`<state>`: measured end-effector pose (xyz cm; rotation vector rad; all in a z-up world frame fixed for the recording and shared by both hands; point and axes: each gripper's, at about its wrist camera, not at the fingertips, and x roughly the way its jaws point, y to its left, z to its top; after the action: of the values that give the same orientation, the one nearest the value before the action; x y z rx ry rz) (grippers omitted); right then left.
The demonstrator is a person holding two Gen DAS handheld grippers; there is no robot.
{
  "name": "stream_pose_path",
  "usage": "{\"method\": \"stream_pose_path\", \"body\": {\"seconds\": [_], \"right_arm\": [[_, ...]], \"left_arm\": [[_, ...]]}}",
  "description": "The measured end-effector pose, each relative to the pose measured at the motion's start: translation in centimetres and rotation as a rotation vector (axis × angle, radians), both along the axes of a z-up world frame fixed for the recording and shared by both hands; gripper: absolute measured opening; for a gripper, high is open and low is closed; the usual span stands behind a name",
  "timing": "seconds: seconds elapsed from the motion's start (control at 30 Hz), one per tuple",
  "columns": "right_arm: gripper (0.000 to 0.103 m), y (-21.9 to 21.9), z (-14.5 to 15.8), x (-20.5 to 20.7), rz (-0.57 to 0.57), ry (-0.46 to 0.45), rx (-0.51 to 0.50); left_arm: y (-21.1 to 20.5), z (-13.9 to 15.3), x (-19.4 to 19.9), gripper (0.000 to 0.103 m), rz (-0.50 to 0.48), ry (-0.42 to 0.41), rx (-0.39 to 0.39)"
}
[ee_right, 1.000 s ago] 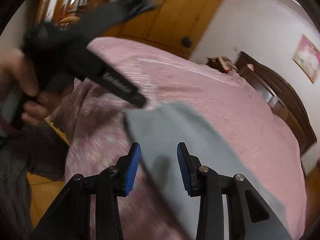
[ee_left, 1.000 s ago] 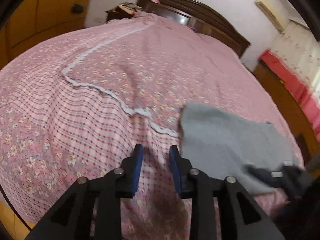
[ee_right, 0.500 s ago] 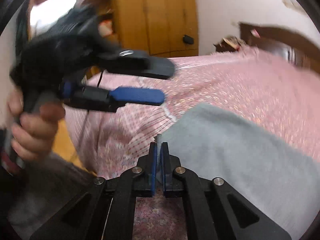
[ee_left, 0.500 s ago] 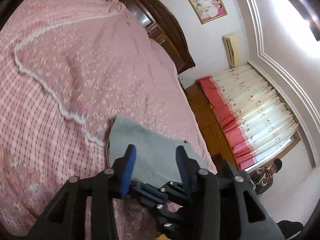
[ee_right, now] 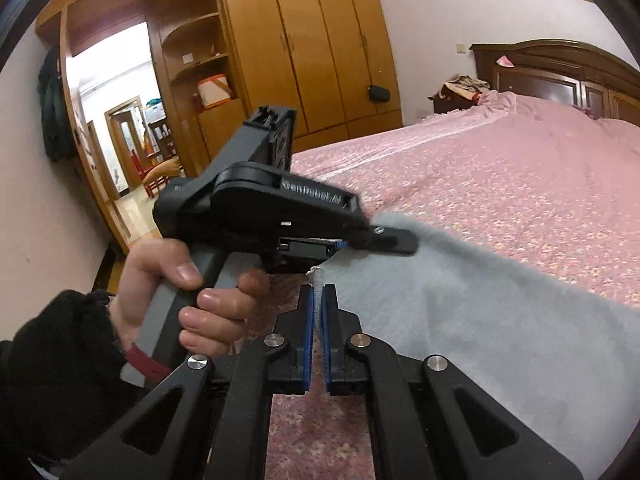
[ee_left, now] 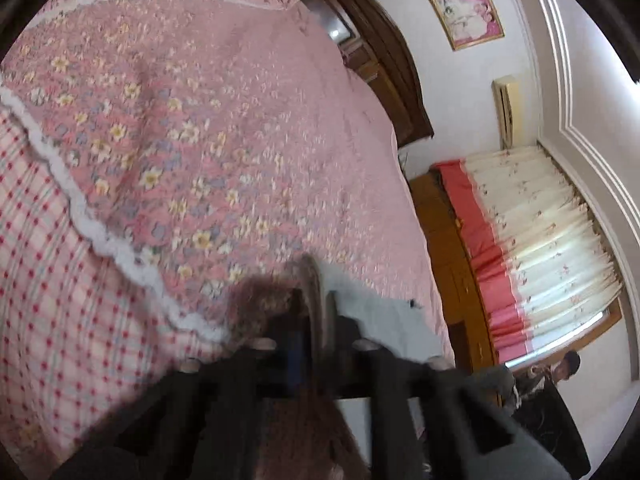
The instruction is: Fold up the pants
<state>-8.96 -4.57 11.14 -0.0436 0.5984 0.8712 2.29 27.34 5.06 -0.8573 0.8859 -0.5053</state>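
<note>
The grey pants (ee_right: 500,320) are spread on the pink bed (ee_right: 500,184), one edge lifted. The right gripper (ee_right: 317,312) is clamped on that edge. The left gripper (ee_right: 360,242), whose fingers have just closed, is clamped on it alongside.

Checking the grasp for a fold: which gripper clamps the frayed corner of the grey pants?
The right gripper; the corner of the pants sticks up between its blue pads.
</note>
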Motion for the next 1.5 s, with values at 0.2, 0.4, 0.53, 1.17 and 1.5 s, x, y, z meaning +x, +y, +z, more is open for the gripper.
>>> {"method": "stream_pose_path", "body": {"seconds": [0.2, 0.4, 0.53, 1.17, 1.5], "right_arm": [[0.004, -3.2, 2.1, -0.1, -0.061, 0.002, 0.047], [0.004, -7.4, 3.2, 0.3, -0.157, 0.034, 0.021], [0.004, -10.0, 3.9, -0.5, -0.200, 0.030, -0.005], [0.004, -22.9, 7.7, -3.6, -0.392, 0.226, 0.078], [0.004, -30.1, 10.9, -6.6, -0.496, 0.245, -0.052]], "left_arm": [[-5.2, 4.0, -0.9, 0.006, 0.023, -0.149, 0.292], [-11.8, 6.2, -1.5, 0.005, -0.006, -0.207, 0.426], [-15.8, 7.5, -2.6, 0.005, -0.051, -0.241, 0.475], [-34.1, 13.1, -2.4, 0.005, -0.310, -0.321, 0.526], [-45.1, 15.8, -3.8, 0.005, -0.500, -0.410, 0.528]]}}
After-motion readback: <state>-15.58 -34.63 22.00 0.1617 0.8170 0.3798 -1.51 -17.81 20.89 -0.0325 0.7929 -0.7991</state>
